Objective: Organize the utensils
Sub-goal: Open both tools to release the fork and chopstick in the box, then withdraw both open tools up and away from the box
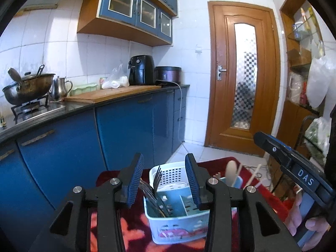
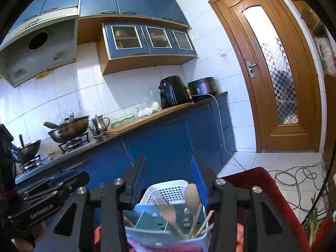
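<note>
- The left gripper (image 1: pixel 163 180) fills the lower centre of the left wrist view, its blue ribbed pads spread wide with nothing between them, held above the utensil caddy (image 1: pixel 178 229).
- The right gripper (image 2: pixel 168 183) sits at the lower centre of its own view, jaws also parted and gripping nothing, over the same caddy (image 2: pixel 168 239).
- In the left view the right gripper's body crosses the lower right, a hand (image 1: pixel 302 220) wrapped round its grip; its label reads "DAS".
- At lower left of the right view, the other gripper's body reads "GenRobot.AI".
- The caddy stands on a red patterned cloth (image 1: pixel 130 226); dark forks (image 1: pixel 155 180) lean in its left compartment.
- A wooden spoon (image 2: pixel 192 195), a wooden fork (image 2: pixel 168 212) and chopsticks (image 2: pixel 206 220) stand in its right compartments.
- Behind, blue cabinets (image 1: pixel 126 130) run under a counter carrying a black air fryer (image 1: pixel 141 69).
</note>
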